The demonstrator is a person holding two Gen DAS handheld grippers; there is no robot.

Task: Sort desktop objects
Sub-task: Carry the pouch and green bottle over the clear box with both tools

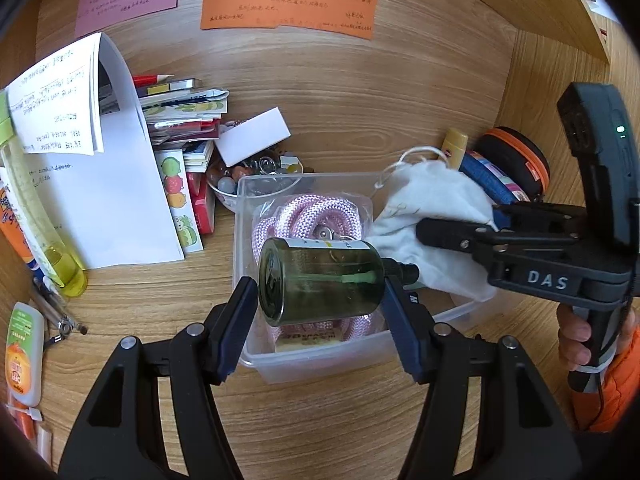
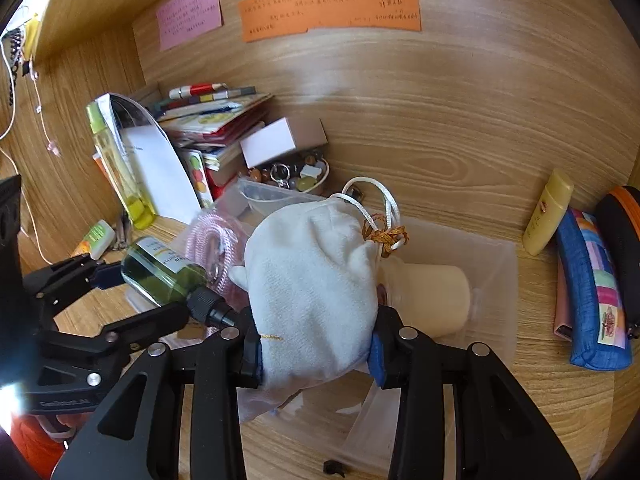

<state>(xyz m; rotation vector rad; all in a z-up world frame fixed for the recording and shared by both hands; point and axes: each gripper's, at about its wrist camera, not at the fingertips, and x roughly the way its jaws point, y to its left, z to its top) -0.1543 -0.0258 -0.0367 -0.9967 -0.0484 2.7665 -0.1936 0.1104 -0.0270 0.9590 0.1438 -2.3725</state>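
My left gripper (image 1: 319, 296) is shut on a green glass bottle (image 1: 320, 280) lying sideways, base against one finger and black cap against the other. It hangs over a clear plastic box (image 1: 312, 360) with a pink rope (image 1: 308, 216) inside. My right gripper (image 2: 316, 344) is shut on a white drawstring pouch (image 2: 312, 280) above the same box (image 2: 492, 280), where a cream bottle (image 2: 432, 300) lies. In the right wrist view the left gripper (image 2: 148, 292) and the green bottle (image 2: 160, 268) sit at the left. In the left wrist view the right gripper (image 1: 432, 236) and the pouch (image 1: 432, 200) sit at the right.
White papers (image 1: 112, 200), a stack of booklets (image 1: 180, 120) and a bowl of trinkets (image 1: 240, 184) lie left of the box. A yellow tube (image 2: 548, 212), a blue pencil case (image 2: 592, 288) and a black-orange case (image 2: 624, 240) sit right. Coloured notes (image 1: 288, 8) hang on the back wall.
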